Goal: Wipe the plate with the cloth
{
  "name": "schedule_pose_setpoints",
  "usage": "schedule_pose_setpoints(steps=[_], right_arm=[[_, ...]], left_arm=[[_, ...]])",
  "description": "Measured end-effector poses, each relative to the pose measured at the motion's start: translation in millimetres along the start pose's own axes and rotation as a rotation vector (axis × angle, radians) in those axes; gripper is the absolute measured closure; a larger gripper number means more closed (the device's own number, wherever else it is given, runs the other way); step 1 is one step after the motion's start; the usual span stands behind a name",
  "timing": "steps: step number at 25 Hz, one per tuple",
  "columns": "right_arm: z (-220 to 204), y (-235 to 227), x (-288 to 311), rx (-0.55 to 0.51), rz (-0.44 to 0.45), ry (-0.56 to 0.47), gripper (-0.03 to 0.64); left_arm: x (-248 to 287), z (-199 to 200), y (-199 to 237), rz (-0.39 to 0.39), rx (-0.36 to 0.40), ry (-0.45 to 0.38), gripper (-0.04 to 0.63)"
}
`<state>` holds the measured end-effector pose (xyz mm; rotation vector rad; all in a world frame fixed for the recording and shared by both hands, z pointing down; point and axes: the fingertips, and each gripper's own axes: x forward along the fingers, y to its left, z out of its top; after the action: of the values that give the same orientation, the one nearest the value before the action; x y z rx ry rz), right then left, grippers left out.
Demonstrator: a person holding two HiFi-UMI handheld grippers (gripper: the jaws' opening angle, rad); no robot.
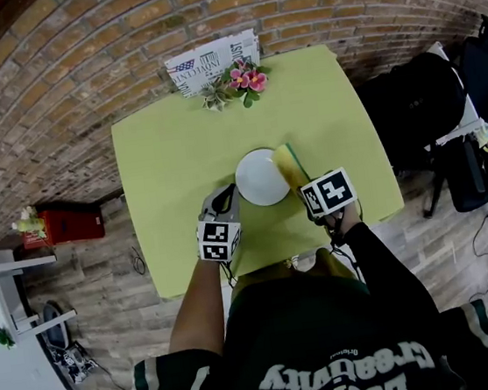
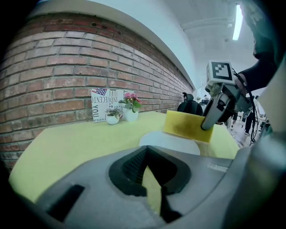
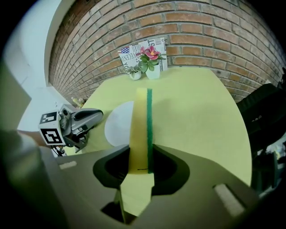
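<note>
Since right gripper (image 3: 142, 166) was clamped on the cloth (image 3: 142, 125), held on edge with long axis pointing away from me, I judged the wipe had to sweep left: plate (image 1: 261, 177) lay on the table (image 1: 160, 156) just left of it. Left gripper (image 1: 224, 199) was closed, empty, beside plate's near-left rim.

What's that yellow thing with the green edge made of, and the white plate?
The cloth, clamped in the right hand-held gripper, looks like a foam sponge: a thick matte yellow slab with a thin green scouring layer. The plate is plain smooth white, maybe glazed ceramic or melamine; I cannot tell which.
</note>
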<state>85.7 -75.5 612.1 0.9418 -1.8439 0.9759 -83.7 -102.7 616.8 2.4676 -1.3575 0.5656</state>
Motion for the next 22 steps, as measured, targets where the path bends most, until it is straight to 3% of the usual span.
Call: schedule_pose_setpoints(steps=[10, 16, 22], right_arm=[[-3, 55, 3, -0.089, 0.149, 0.009, 0.488], [-15, 90, 13, -0.192, 0.194, 0.053, 0.488], [-24, 101, 19, -0.229, 0.198, 0.088, 0.488]], left_arm=[[0, -1, -2, -0.013, 0.014, 0.007, 0.592], [-1, -1, -1, -0.016, 0.010, 0.002, 0.592], [-2, 0, -1, -0.020, 0.006, -0.001, 0.592]])
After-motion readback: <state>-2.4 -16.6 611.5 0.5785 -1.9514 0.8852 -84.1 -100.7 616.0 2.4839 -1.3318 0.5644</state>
